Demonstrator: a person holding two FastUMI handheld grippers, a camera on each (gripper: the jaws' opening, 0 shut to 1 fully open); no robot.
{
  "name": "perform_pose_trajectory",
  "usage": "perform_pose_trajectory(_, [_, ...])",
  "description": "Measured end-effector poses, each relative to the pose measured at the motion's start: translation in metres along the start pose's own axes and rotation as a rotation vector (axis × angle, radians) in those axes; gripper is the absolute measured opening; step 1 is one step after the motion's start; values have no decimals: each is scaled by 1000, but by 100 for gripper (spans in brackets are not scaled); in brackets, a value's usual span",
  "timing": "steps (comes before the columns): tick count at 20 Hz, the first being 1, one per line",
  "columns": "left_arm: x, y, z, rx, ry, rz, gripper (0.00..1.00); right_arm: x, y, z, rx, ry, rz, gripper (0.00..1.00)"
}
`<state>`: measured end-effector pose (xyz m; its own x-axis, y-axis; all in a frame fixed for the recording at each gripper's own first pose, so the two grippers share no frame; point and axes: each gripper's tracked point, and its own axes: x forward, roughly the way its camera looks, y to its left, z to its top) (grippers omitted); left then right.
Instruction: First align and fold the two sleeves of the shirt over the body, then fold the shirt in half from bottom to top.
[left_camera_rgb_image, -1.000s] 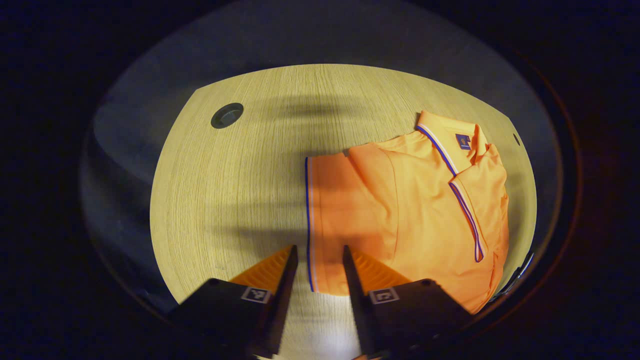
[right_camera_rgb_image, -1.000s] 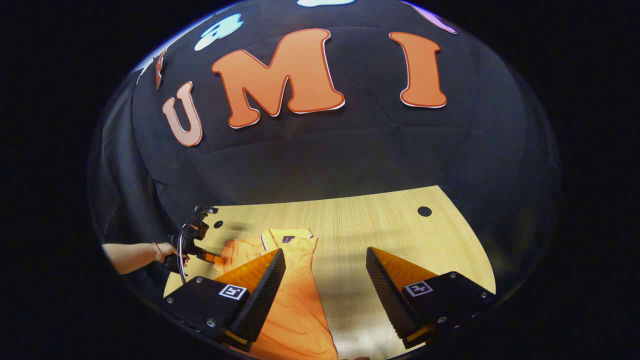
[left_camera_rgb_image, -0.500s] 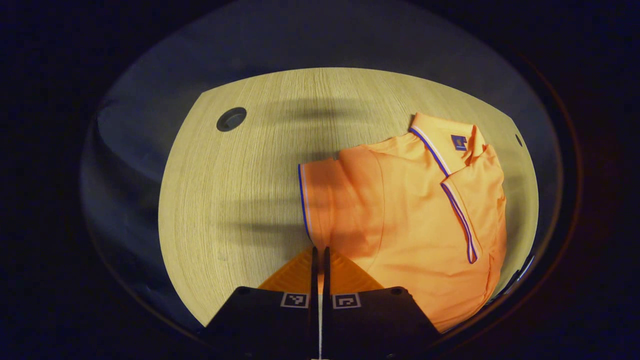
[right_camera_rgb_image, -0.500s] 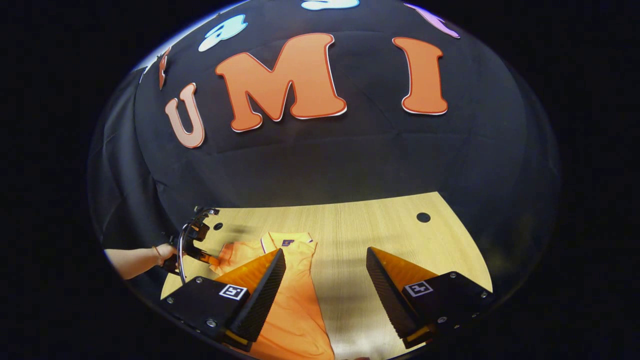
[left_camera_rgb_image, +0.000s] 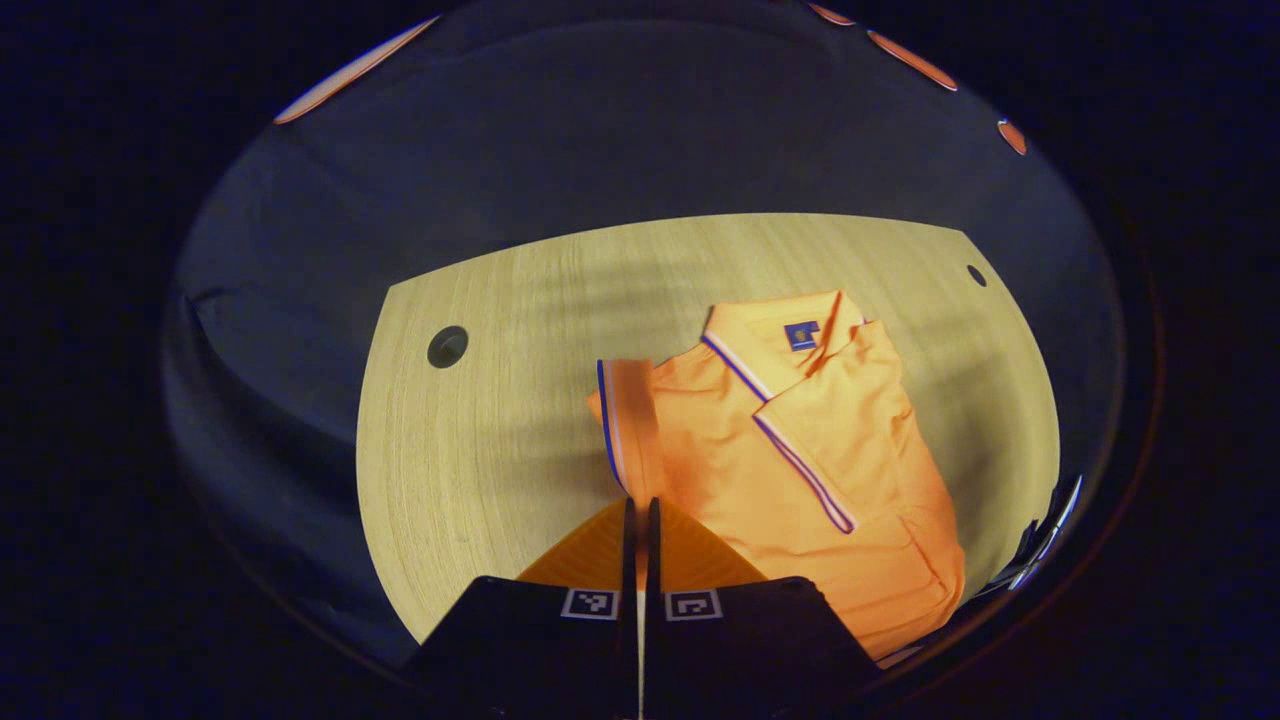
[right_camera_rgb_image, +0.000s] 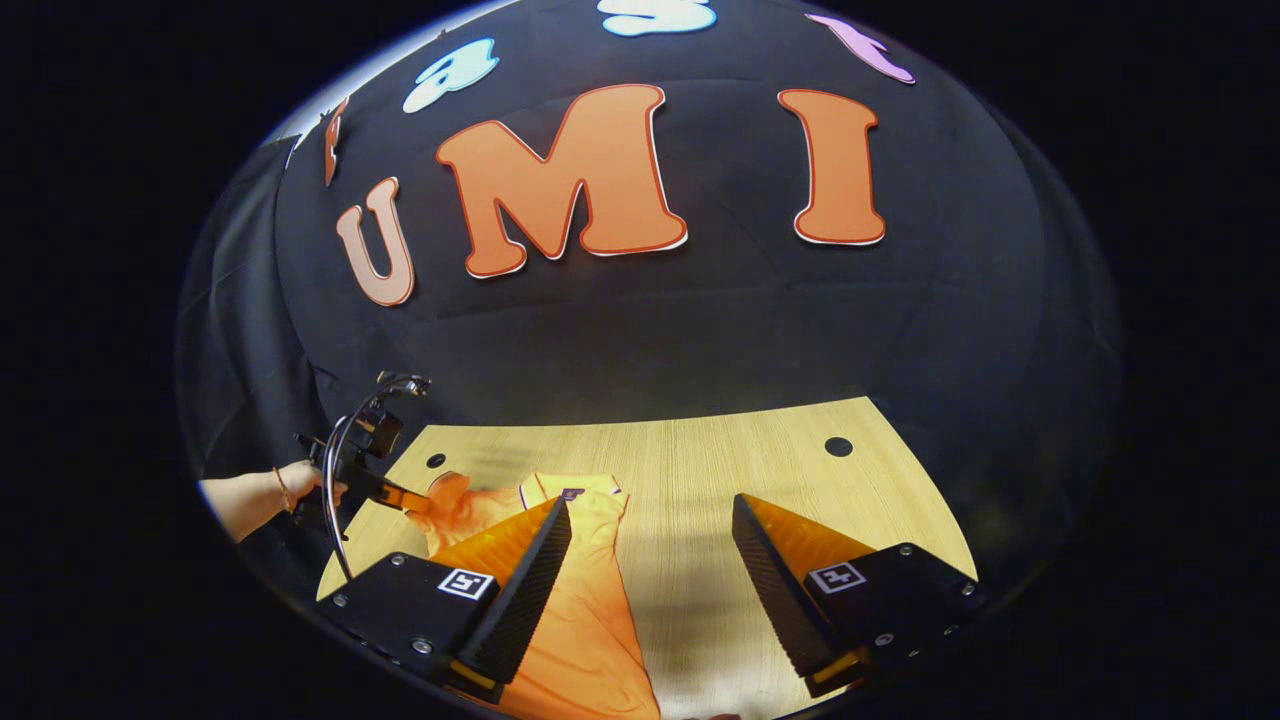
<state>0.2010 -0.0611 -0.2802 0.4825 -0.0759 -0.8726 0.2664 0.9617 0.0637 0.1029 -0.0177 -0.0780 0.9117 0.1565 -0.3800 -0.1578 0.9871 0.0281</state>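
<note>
Now my left gripper (left_camera_rgb_image: 640, 510) has its fingers pressed together, pinching the cuff of the sleeve (left_camera_rgb_image: 625, 425) at the edge nearest me; ahead of its tips the trimmed cuff stands lifted off the wooden table (left_camera_rgb_image: 470, 450). From the right gripper view I can see that same gripper (right_camera_rgb_image: 415, 500) off to my left, held in a hand (right_camera_rgb_image: 300, 485), with the sleeve bunched at its tips. The shirt (left_camera_rgb_image: 800, 470) lies flat just ahead and to the right of my left gripper. It looks light, soft and limp, so I judge it will sag and crease; hems and cuffs are the best places to grip. Its long axis runs away from my right gripper (right_camera_rgb_image: 650, 520), collar (right_camera_rgb_image: 572, 487) at the far end. That gripper hovers spread wide, holding nothing, body cloth under its left finger.
</note>
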Motion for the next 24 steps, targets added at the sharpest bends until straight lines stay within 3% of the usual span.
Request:
perform_pose_trajectory(7, [-15, -77, 19, 105, -18, -63, 2, -16, -18, -4, 7, -19, -19, 99])
perform_pose_trajectory(19, [25, -181, 3, 135, 40, -174, 2, -29, -56, -27, 39, 17, -75, 99])
perform_pose_trajectory(24, [52, -196, -12, 115, 85, -169, 2, -31, -64, -35, 46, 39, -92, 99])
